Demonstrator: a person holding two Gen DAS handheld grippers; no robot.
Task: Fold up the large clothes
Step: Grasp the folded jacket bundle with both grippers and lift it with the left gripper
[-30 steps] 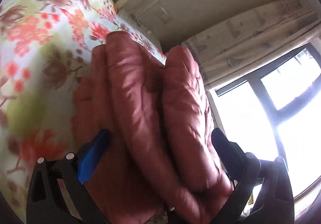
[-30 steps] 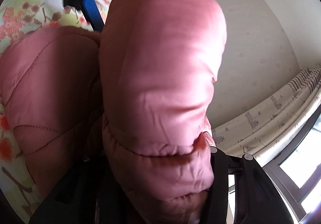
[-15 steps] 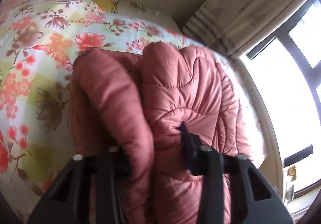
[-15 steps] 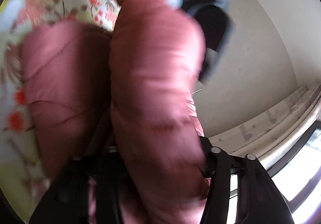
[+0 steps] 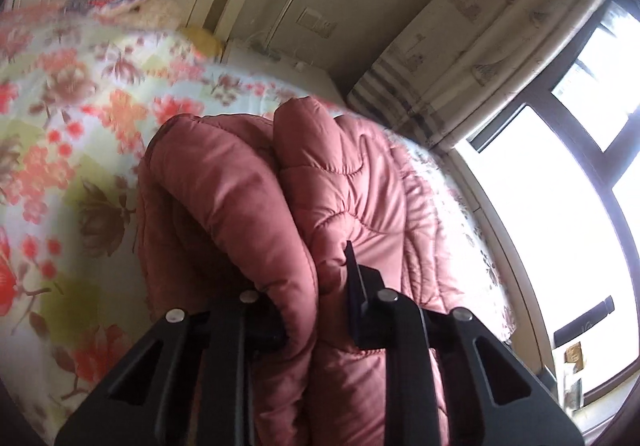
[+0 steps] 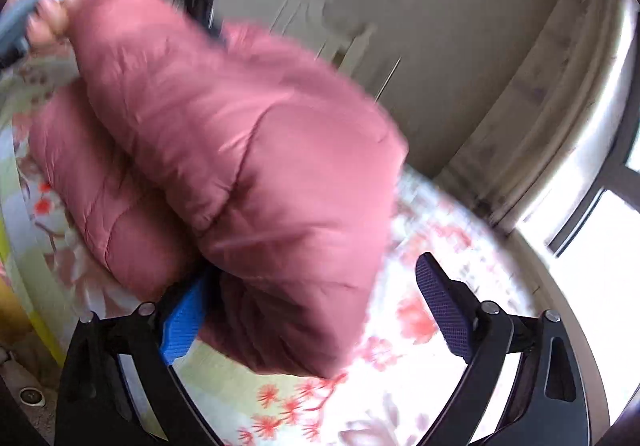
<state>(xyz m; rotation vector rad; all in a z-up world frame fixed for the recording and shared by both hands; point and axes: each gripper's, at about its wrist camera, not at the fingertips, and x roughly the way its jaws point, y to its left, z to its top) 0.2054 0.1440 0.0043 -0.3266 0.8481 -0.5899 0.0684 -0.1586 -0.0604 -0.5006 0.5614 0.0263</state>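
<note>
Two hand-held grippers: left [image 5: 316,310] closing on pink jacket [image 5: 340,182], right [image 6: 312,310] opening, over floral bedspread [image 5: 80,118].

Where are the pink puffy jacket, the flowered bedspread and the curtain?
pink puffy jacket [image 5: 352,182]: left wrist view, on its quilted upper fold.
flowered bedspread [image 5: 72,150]: left wrist view, on bare floral fabric left of the jacket.
curtain [image 5: 472,58]: left wrist view, on its gathered middle.

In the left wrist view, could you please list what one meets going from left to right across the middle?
Floral bedspread → pink puffer jacket → patterned curtain → bright window.
</note>
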